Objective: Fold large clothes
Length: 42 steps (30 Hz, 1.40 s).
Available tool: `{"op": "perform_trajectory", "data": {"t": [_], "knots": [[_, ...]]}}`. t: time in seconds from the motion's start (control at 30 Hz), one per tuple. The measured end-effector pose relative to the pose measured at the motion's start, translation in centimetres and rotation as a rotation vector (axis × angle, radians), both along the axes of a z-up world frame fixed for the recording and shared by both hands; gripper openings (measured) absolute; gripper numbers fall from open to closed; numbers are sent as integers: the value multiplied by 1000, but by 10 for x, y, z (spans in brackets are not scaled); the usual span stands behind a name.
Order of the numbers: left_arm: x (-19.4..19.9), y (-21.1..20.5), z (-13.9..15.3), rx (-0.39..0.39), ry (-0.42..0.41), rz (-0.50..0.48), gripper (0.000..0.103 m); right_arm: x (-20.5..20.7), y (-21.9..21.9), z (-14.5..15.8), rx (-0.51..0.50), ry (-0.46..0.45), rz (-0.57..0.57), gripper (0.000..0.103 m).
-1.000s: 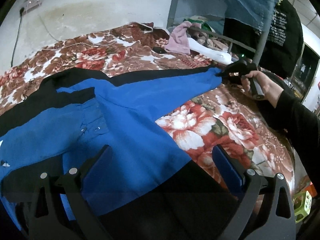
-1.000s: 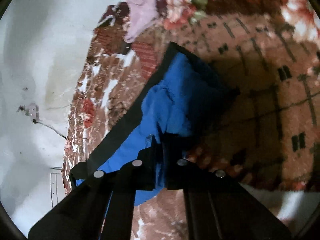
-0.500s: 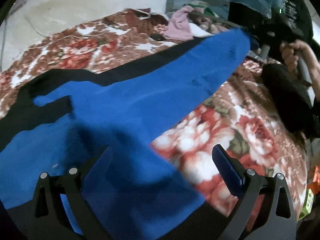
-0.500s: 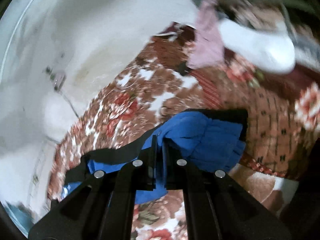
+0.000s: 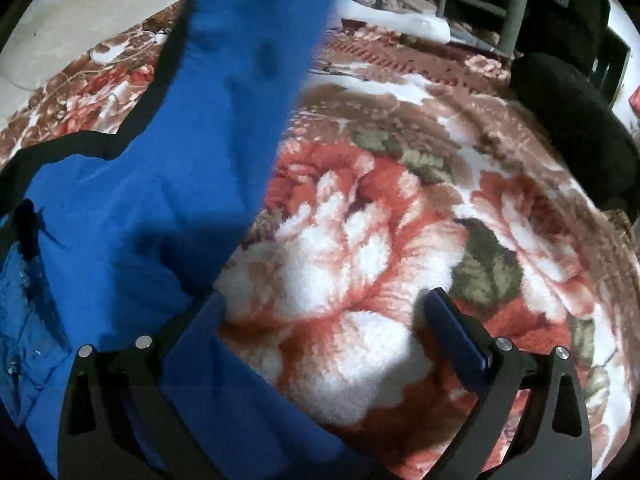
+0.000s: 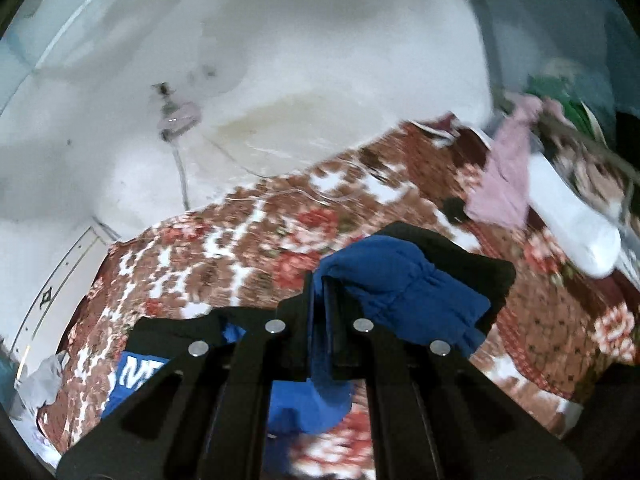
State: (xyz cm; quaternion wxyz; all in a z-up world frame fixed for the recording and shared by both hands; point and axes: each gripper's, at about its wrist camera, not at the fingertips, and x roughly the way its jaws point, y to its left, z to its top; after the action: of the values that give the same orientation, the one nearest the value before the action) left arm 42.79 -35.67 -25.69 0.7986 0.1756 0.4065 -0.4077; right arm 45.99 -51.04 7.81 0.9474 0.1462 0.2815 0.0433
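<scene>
Your right tongs (image 6: 318, 304) are clamped on the cuff of the blue shirt (image 5: 224, 120), holding that sleeve (image 6: 400, 280) raised above the floral blanket (image 5: 380, 240). Your left tongs (image 5: 324, 312) stand wide, nothing between them, low over the blanket just beside the shirt's edge. The shirt body lies spread on the blanket.

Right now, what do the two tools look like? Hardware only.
Both match. The left tool has two flat black plate fingers with elongated cut-out slots, silver round fasteners near the tips, and dark blue pads on the inner faces. The right tool has the same black slotted plates and silver fasteners. No cables or markings visible.
</scene>
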Motion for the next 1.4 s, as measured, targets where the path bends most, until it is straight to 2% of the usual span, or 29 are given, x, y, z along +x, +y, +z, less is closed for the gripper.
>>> {"op": "perform_trajectory", "data": {"t": [0.1,0.23,0.3,0.43,0.6,0.77,0.87,1.03,1.2,1.3,1.37,1.4], "knots": [[2,4,0,-20,16,4,99,7,45,17,-40,-26,-13,5],[-9,3,4,1,-65,10,99,20,106,31,-91,-44,6,5],[-9,1,4,11,-71,9,99,28,136,33,-116,-37,40,5],[0,5,3,-13,-17,8,99,42,195,26,-188,-11,113,5],[0,4,2,-15,-12,8,99,58,271,1,-267,38,218,5],[1,4,3,-24,0,7,98,74,353,-43,-350,115,360,5],[3,5,2,-35,15,5,98,75,409,-78,-490,155,452,5],[4,5,2,-35,21,4,98,82,486,-142,-629,236,546,5],[5,6,3,-44,26,3,98,78,559,-218,-881,272,617,5],[5,7,3,-46,28,2,98,63,597,-265,-1046,290,714,5],[5,7,3,-47,28,2,98,53,615,-286,-1110,310,776,11],[5,6,3,-47,29,2,98,45,626,-299,-1134,333,823,33]]}}
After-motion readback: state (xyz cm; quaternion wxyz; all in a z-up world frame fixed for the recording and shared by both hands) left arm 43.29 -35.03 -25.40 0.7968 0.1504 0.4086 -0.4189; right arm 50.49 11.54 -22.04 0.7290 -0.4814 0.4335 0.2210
